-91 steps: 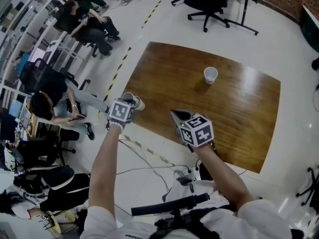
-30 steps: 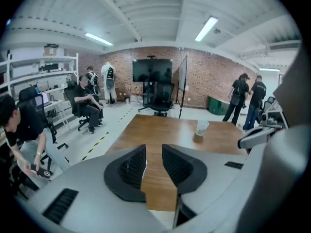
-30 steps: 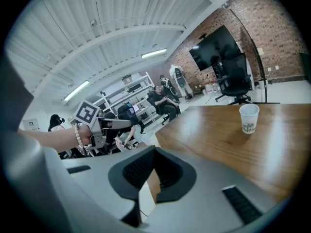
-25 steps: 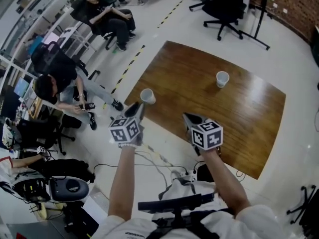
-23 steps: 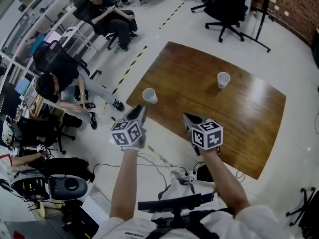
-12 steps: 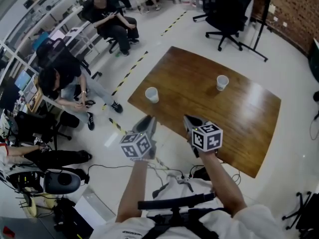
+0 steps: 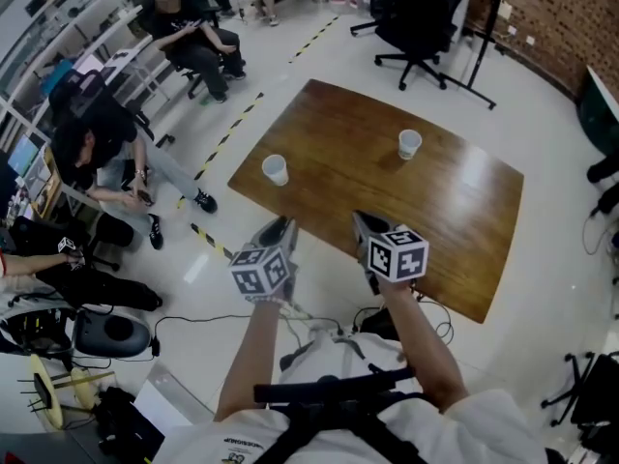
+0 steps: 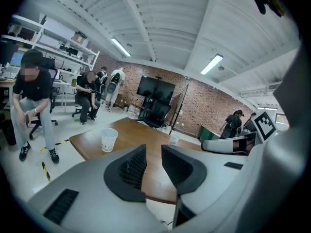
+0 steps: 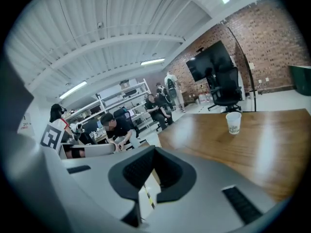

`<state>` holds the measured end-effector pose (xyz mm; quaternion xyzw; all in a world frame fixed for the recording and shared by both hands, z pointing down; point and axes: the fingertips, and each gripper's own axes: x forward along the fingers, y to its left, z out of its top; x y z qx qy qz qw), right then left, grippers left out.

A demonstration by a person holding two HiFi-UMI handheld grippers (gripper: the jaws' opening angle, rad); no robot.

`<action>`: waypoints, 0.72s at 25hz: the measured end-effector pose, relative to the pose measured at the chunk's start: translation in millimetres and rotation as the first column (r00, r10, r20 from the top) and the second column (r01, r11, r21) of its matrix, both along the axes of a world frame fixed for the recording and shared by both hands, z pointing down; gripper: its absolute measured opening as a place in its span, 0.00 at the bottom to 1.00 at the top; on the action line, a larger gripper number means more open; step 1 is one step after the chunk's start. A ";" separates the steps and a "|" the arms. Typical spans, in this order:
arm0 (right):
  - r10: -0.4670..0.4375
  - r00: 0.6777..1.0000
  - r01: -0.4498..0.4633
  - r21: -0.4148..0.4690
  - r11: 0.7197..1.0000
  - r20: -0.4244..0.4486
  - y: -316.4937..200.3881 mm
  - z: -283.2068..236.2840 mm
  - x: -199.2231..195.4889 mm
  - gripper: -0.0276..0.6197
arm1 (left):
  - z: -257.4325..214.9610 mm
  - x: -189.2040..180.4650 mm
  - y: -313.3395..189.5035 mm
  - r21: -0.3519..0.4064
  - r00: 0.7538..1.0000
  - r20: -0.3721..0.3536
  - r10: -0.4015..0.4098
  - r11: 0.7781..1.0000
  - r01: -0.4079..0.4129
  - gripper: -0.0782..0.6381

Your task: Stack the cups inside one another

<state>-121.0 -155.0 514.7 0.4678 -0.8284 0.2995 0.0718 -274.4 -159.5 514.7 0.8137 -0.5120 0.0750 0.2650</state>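
Two white paper cups stand upright and apart on the brown table (image 7: 445, 211). One cup (image 7: 276, 169) is near the table's left corner and shows in the left gripper view too (image 8: 109, 140). The other cup (image 7: 410, 144) stands at the far side and also appears in the right gripper view (image 9: 233, 123). My left gripper (image 7: 280, 228) hovers just off the table's near edge, short of the left cup; its jaws (image 8: 153, 152) stand apart with nothing between them. My right gripper (image 7: 360, 222) hangs beside it at the near edge, its tips (image 9: 154, 152) together and empty.
Seated people (image 7: 97, 153) and shelving fill the left side. A black office chair (image 7: 416, 17) stands beyond the table. Yellow-black floor tape (image 7: 232, 129) runs along the table's left, and cables (image 7: 319, 322) lie on the floor near my feet.
The left gripper, earlier around the left cup at the table's corner, has left it standing, drawn back off the edge and drifted right. The right gripper has shifted only slightly.
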 end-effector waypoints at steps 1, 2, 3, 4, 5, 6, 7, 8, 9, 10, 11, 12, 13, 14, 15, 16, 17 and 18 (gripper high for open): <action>0.001 1.000 -0.001 0.002 1.000 -0.001 2.1 -0.7 -0.3 0.06 | -0.9 1.8 0.9 0.001 1.000 -0.003 0.007 1.000 -0.007 0.25; 0.001 1.000 -0.001 0.004 1.000 -0.002 3.8 -1.1 -1.3 0.06 | -1.7 3.3 1.3 0.002 1.000 -0.009 0.015 1.000 -0.015 0.25; -0.001 1.000 0.001 0.007 1.000 -0.004 4.4 -2.2 -2.4 0.06 | -2.7 5.1 0.7 0.004 1.000 -0.016 0.024 1.000 -0.024 0.25; -0.002 1.000 0.002 0.009 1.000 -0.007 4.3 -3.5 -3.2 0.06 | -3.9 7.1 -0.7 0.007 0.999 -0.023 0.032 0.999 -0.032 0.25; -0.003 1.000 0.003 0.011 1.000 -0.009 4.3 -3.5 -3.4 0.06 | -4.6 9.3 -2.1 0.009 0.999 -0.025 0.040 0.999 -0.039 0.25; -0.003 1.000 0.004 0.011 1.000 -0.010 4.4 -2.0 -3.0 0.06 | -4.7 11.4 -2.8 0.011 0.999 -0.020 0.047 0.999 -0.046 0.25; -0.003 1.000 0.003 0.010 1.000 -0.011 4.5 -0.4 -2.0 0.06 | -4.4 13.5 -3.1 0.010 0.998 -0.013 0.053 0.999 -0.053 0.25; -0.001 1.000 0.001 0.010 1.000 -0.011 4.0 0.3 -0.6 0.06 | -4.5 15.7 -3.6 0.010 0.998 -0.007 0.060 0.998 -0.060 0.25; 0.003 1.000 -0.003 0.011 1.000 -0.010 2.8 -0.1 1.1 0.06 | -5.5 17.9 -4.6 0.012 0.998 -0.003 0.065 0.998 -0.065 0.25; 0.006 1.000 -0.006 0.012 1.000 -0.009 1.4 -0.9 3.0 0.06 | -7.0 19.8 -5.8 0.016 0.998 0.001 0.068 0.998 -0.068 0.25; 0.010 1.000 -0.010 0.013 1.000 -0.008 0.1 -1.7 4.8 0.06 | -8.8 21.3 -7.1 0.020 0.998 0.004 0.069 0.997 -0.069 0.25; 0.013 1.000 -0.013 0.014 1.000 -0.006 -1.2 -2.3 6.4 0.06 | -10.4 22.5 -8.6 0.024 0.998 0.006 0.068 0.997 -0.068 0.25; 0.015 1.000 -0.015 0.015 1.000 -0.006 -2.3 -2.7 7.8 0.06 | -11.7 23.5 -10.1 0.027 0.998 0.007 0.067 0.997 -0.067 0.24; 0.017 1.000 -0.017 0.016 1.000 -0.005 -3.3 -3.0 8.8 0.06 | -12.5 24.3 -11.7 0.028 0.998 0.010 0.066 0.997 -0.066 0.24; 0.019 1.000 -0.019 0.017 1.000 -0.005 -4.3 -3.1 9.7 0.06 | -13.2 25.2 -13.2 0.029 0.998 0.018 0.067 0.997 -0.067 0.24; 0.022 1.000 -0.022 0.018 1.000 -0.004 -5.4 -3.4 10.7 0.06 | -13.9 26.5 -14.9 0.033 0.997 0.033 0.070 0.997 -0.071 0.24; 0.026 1.000 -0.025 0.019 0.999 -0.004 -6.8 -4.2 12.0 0.06 | -14.6 28.5 -16.7 0.040 0.996 0.054 0.078 0.996 -0.080 0.24; 0.031 1.000 -0.031 0.021 0.999 -0.003 -8.4 -5.4 13.8 0.06 | -15.2 31.4 -18.6 0.045 0.993 0.079 0.089 0.995 -0.093 0.24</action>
